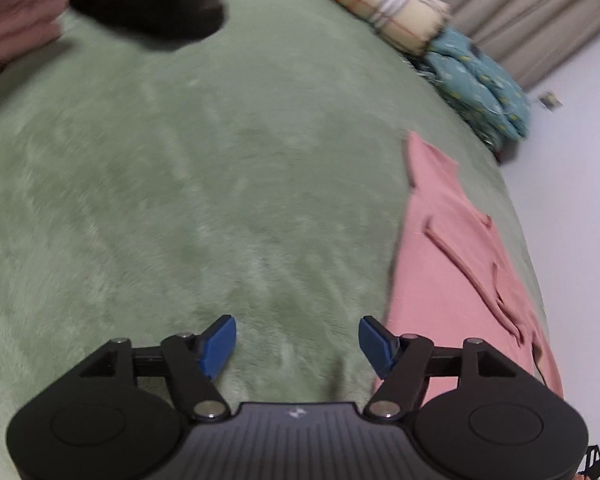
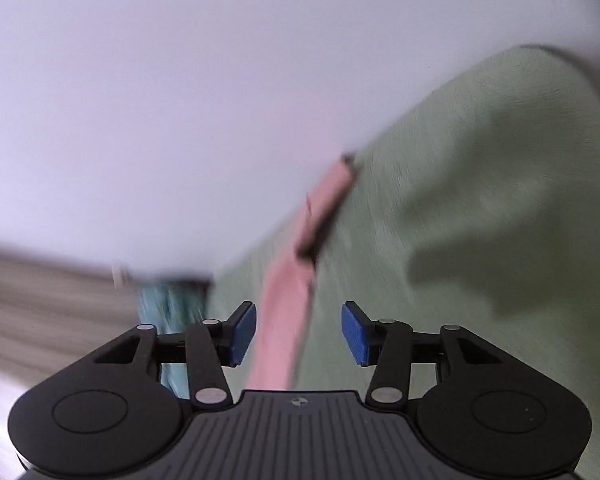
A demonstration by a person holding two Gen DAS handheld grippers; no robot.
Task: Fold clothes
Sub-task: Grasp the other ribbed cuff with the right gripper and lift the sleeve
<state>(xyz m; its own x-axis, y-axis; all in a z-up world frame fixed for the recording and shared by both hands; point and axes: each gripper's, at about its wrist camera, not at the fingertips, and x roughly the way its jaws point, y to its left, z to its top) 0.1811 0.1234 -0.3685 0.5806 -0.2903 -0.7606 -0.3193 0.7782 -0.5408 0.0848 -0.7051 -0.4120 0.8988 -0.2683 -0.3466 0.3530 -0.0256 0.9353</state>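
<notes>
We see the left gripper (image 1: 297, 344) above the green blanket (image 1: 204, 184) with its jaws standing apart, and nothing is between the blue pads (image 1: 219, 347). The pink garment (image 1: 460, 264) lies flat near the right edge of the blanket, just beside the right pad. At the far edge of the blanket we see a rolled striped quilt (image 1: 384, 8) and beside it a folded teal cloth (image 1: 480, 88). In the far left corner there is a dark garment (image 1: 148, 0), and a hand (image 1: 16, 28) is close to it; we cannot tell if it touches.

In the right wrist view the picture is blurred. The right gripper (image 2: 299, 332) also has its jaws apart and holds nothing. The pink garment (image 2: 288, 312) is seen between the pads but lies further away on the blanket (image 2: 480, 220), along its edge by the white wall (image 2: 180, 100).
</notes>
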